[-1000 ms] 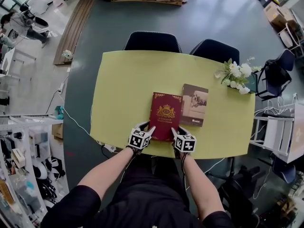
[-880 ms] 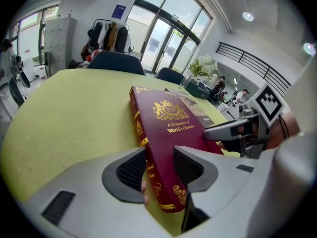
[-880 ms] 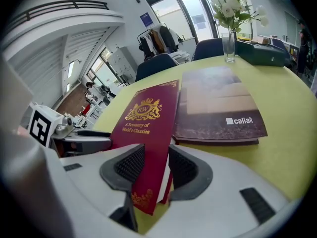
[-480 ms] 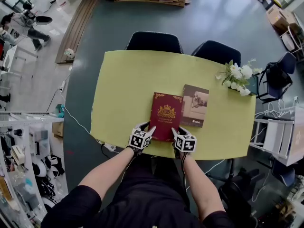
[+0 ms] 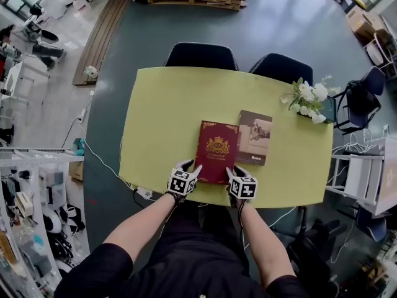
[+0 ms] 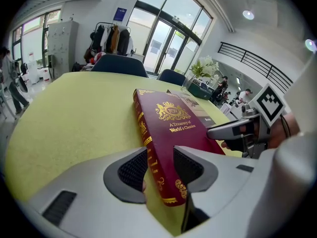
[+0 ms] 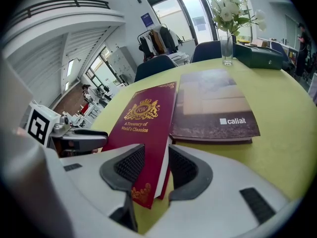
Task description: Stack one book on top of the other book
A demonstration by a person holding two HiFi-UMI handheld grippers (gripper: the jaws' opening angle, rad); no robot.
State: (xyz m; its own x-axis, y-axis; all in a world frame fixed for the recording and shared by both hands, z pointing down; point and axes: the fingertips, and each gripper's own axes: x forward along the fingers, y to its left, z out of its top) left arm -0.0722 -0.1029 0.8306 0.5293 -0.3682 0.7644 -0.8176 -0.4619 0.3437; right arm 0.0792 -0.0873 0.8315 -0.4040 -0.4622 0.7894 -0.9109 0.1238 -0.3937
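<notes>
Since both grippers grip the red book (image 5: 217, 151) at its 2 near corners, close to the table's (image 5: 162, 104) near edge, I would treat this as the start of the lift. The left gripper (image 5: 193, 168) has its pads around the spine corner, and the right gripper (image 5: 231, 171) has its pads around the page-side corner, each closed on the book's thickness. The brown book (image 5: 255, 136) lies flat just beside the red one, on the side toward the table's right edge, and slightly farther from the near edge. To do this well I would raise both hands together so the cover stays level. A corner hold on a heavy hardback will likely let it sag or pivot if 1 hand leads. I would clear the brown book's top before carrying across toward the right edge, then square the spines and lower flat. The flowers (image 5: 308, 98) near the far right corner look well apart from that path.
</notes>
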